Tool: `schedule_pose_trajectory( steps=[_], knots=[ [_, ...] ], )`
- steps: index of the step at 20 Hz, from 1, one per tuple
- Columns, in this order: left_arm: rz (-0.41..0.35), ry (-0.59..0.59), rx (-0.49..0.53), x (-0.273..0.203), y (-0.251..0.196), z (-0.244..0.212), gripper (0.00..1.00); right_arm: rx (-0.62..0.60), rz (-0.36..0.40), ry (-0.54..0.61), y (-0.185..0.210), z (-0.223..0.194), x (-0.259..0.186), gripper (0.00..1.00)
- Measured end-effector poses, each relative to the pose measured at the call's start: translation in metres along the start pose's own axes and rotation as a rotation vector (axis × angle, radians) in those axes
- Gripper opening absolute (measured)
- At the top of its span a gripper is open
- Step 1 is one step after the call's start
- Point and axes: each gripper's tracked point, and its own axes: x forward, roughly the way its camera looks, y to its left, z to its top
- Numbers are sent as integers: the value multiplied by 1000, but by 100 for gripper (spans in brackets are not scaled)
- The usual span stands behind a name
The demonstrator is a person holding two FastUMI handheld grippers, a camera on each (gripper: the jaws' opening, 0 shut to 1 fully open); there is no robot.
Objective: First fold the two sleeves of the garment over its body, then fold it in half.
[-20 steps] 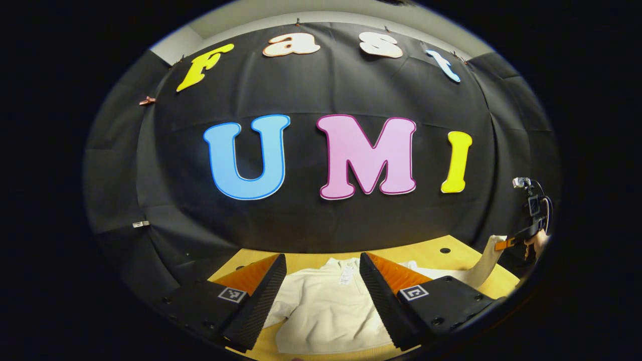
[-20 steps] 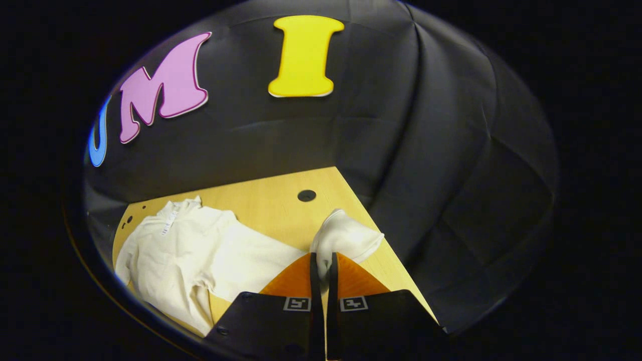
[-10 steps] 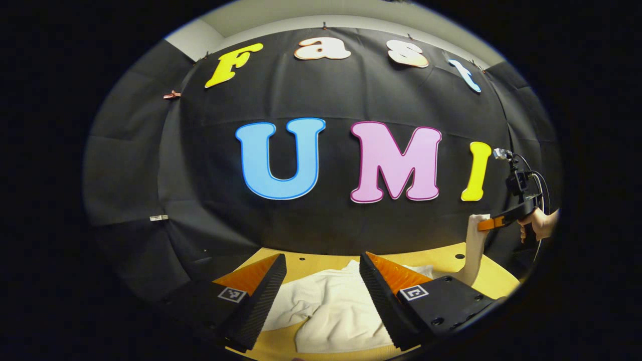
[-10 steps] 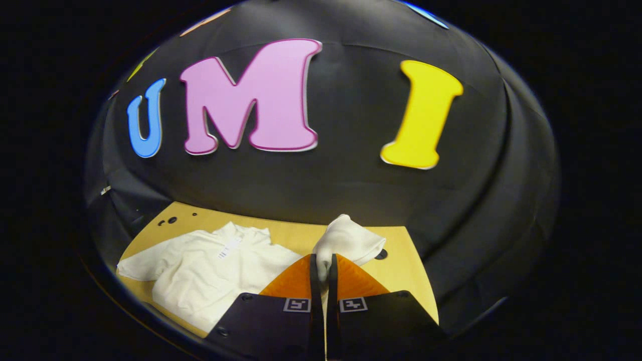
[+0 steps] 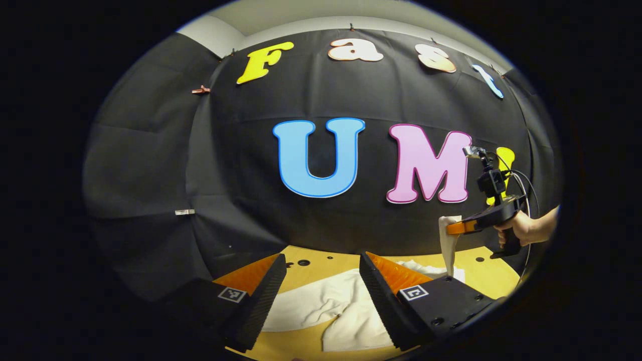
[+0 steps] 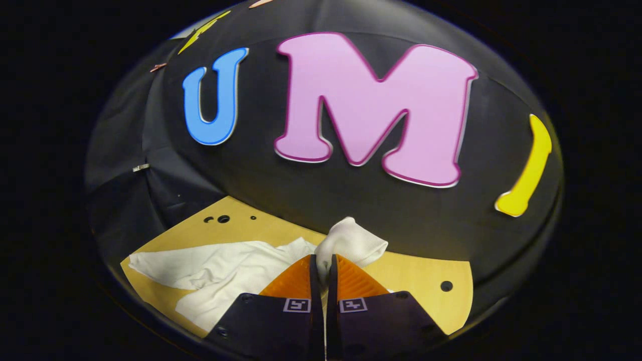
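A white long-sleeved garment [image 5: 331, 308] [image 6: 220, 271] lies spread on the wooden table [image 5: 491, 273] [image 6: 421, 281]. My right gripper [image 6: 323, 260] is shut on the cuff of one sleeve [image 6: 351, 243], which bunches up just past its fingertips. In the left gripper view that right gripper [image 5: 451, 228] is held by a hand [image 5: 521, 230] at the far right, with the sleeve [image 5: 448, 245] hanging down from it to the table. My left gripper [image 5: 321, 263] hovers open above the garment's body, holding nothing.
Small round holes [image 6: 223, 219] [image 6: 445, 286] mark the tabletop near its far edge. The black cloth wall [image 5: 251, 200] rises directly behind the table. A cable [image 5: 524, 180] loops off the right gripper's handle.
The right gripper has lifted the sleeve higher and carried it inward over the garment. The left gripper's view has swung left; it stays open above the cloth.
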Motion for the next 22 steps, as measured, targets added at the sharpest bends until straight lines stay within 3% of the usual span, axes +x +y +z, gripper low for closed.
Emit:
schedule_pose_trajectory(
  steps=[10, 14, 18, 19, 22],
  knots=[
    [137, 53, -53, -8, 78, -23, 95, 4, 156, 138, 153, -49, 95, 6],
    [177, 99, -89, -11, 100, -42, 96, 16, 169, 191, 183, -82, 122, 8],
    [218, 127, -115, -10, 122, -58, 94, 22, 191, 231, 203, -112, 138, 20],
    [225, 132, -119, -8, 127, -64, 94, 35, 207, 237, 210, -116, 138, 31],
    [269, 176, -131, 0, 150, -91, 94, 52, 222, 247, 216, -123, 131, 94]
  ],
)
